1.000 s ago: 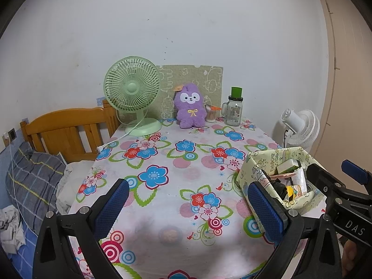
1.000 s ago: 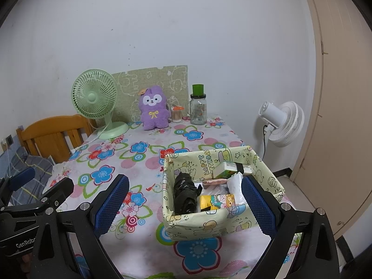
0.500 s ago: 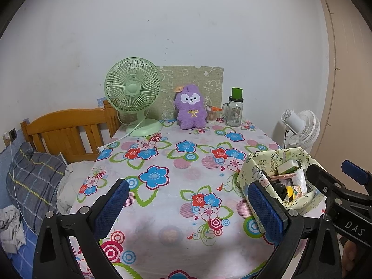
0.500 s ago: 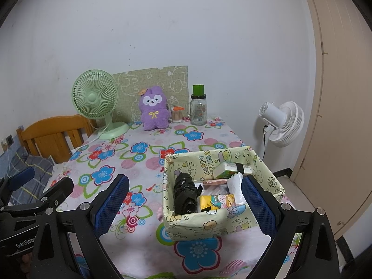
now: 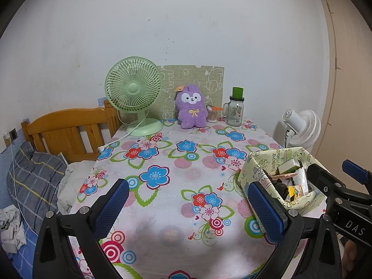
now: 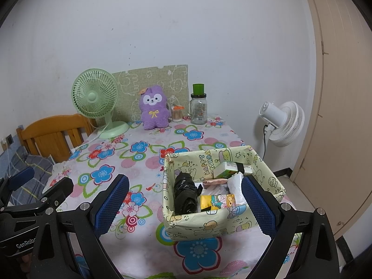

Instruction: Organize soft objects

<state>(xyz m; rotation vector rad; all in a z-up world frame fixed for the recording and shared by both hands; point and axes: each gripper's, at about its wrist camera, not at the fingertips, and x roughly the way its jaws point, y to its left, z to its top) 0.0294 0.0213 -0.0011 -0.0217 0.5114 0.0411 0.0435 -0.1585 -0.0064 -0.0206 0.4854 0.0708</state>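
Grippers both wide and empty, left gripper (image 5: 186, 203) and right gripper (image 6: 183, 200) near the fabric box (image 6: 223, 223), so you're at the approach: your next reach is across to the purple plush (image 6: 154, 108) beyond the box.

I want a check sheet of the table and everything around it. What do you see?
Surface: table, flowery cloth.
Job's things: purple plush upright at the far edge; box of bits near the right gripper.
Clutter: green fan, jar, small pot.
Grippers: left gripper and right both open, holding nothing.
Cables: fan cord trailing to the table's left edge.
Surroundings: wooden bed frame, white fan, door.
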